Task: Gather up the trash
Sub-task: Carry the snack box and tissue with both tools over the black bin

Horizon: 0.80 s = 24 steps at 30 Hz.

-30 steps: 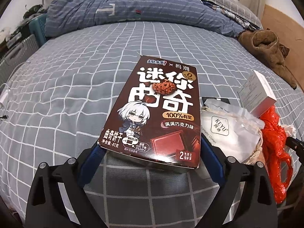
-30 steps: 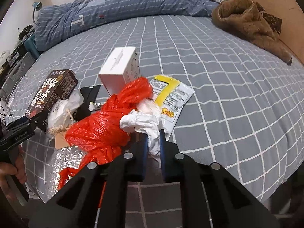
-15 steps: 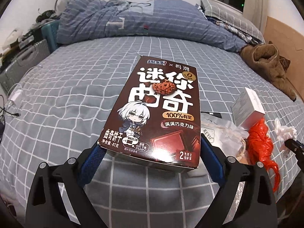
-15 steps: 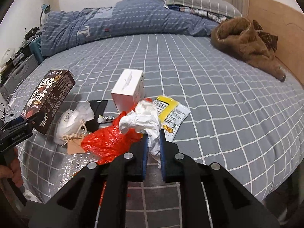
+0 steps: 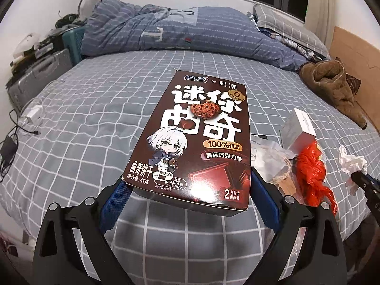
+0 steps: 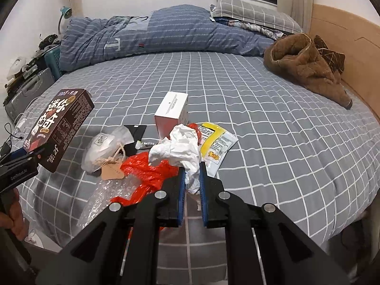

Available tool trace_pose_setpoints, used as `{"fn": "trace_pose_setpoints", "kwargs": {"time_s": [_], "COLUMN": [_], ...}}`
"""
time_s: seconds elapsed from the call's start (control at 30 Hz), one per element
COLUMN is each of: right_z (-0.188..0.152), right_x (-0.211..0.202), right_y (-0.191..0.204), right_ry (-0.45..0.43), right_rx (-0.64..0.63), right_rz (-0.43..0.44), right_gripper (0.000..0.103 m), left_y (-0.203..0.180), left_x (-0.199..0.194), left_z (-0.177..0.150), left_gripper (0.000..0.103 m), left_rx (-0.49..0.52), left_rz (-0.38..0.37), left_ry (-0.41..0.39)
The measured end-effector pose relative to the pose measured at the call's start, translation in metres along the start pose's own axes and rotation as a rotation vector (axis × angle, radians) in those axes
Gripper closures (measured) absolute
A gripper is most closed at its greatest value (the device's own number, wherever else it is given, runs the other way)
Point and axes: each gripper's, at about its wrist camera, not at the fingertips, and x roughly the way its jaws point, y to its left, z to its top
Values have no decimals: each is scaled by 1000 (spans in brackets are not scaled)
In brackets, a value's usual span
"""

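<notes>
left gripper [image 5: 187, 190]: clamped across the near short end of the cookie box [image 5: 199, 140]; box is lifted off the bed [image 5: 95, 123], long axis pointing straight away from the fingers.
right gripper [image 6: 191, 185]: pinched narrow on the crumpled tissue [image 6: 178, 149], wad held just above the pile.
pile: below and ahead of the right gripper, right of the box; right hand nearer.
count on bed: 1 red plastic bag [image 6: 147, 173], 1 white box [image 6: 172, 114], 1 yellow sachet [image 6: 216, 144], 1 drawstring pouch [image 6: 104, 147], 1 bubble wrap [image 6: 106, 197], 1 black packet [image 6: 134, 130].
bin: not in view, can't tell drop direction.
</notes>
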Motion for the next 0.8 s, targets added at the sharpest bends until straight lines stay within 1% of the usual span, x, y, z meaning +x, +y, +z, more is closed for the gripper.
{"fn": "trace_pose_setpoints", "kwargs": {"time_s": [0.33,0.8], "right_z": [-17,-42], "right_x": [-26,-52], "right_y": [12,24], "right_ry": [-12,-15], "right_rx": [-23,-61], "right_rz": [11,16], "right_gripper": [93,93], "left_y": [-6,-10], "left_x": [-29,-62], "left_z": [-17,-55], "left_gripper": [11,11], "left_rx": [-1,-5], "left_rz": [2,-13], "left_ry": [-10,6]}}
